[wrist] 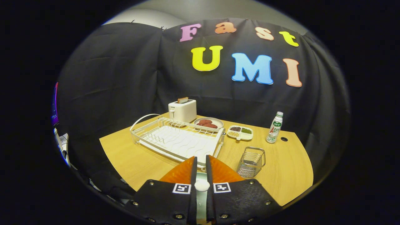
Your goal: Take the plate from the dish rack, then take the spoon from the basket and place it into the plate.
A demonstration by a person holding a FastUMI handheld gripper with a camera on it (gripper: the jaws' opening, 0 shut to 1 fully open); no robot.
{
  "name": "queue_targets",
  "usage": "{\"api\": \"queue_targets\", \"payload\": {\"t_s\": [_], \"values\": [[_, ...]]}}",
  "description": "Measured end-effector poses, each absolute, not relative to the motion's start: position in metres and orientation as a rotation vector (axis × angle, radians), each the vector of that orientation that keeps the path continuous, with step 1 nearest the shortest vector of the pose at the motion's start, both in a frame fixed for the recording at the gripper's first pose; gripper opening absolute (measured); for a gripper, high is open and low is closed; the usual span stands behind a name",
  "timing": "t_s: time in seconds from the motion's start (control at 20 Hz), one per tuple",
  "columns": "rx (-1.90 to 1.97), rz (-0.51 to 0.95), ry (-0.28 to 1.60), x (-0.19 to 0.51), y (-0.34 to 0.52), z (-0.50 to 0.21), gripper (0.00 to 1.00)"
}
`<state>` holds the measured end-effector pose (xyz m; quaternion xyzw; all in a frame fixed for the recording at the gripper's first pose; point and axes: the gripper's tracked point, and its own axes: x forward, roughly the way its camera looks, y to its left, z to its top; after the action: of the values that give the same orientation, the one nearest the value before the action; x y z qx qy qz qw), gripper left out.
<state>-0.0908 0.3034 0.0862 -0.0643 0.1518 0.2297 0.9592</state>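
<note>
1. At lower centre of the frame, the tool has its fingers drawn close, leaving a narrow slit. A small white round thing and a grey strip sit in that slit. What they are, and whether the fingers pinch them, I cannot tell.
2. The fingers cover the near edge of the white dish rack, which lies just beyond them at centre.
3. The wire basket stands right of the fingertips, apart from the rack. Its inside is hard to make out through the wires.
4. Behind the rack, a plate holds dark red-brown pieces.
5. Left of that plate stands a white toaster. To its right are a divided dish of grains and a bottle, all on the wooden surface.
</note>
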Motion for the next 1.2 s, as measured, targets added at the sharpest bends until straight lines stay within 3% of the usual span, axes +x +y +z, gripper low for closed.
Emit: {"api": "queue_targets", "payload": {"t_s": [1.2], "values": [[-0.182, 0.58, 0.404, -0.067, 0.346, 0.038, 0.14]]}}
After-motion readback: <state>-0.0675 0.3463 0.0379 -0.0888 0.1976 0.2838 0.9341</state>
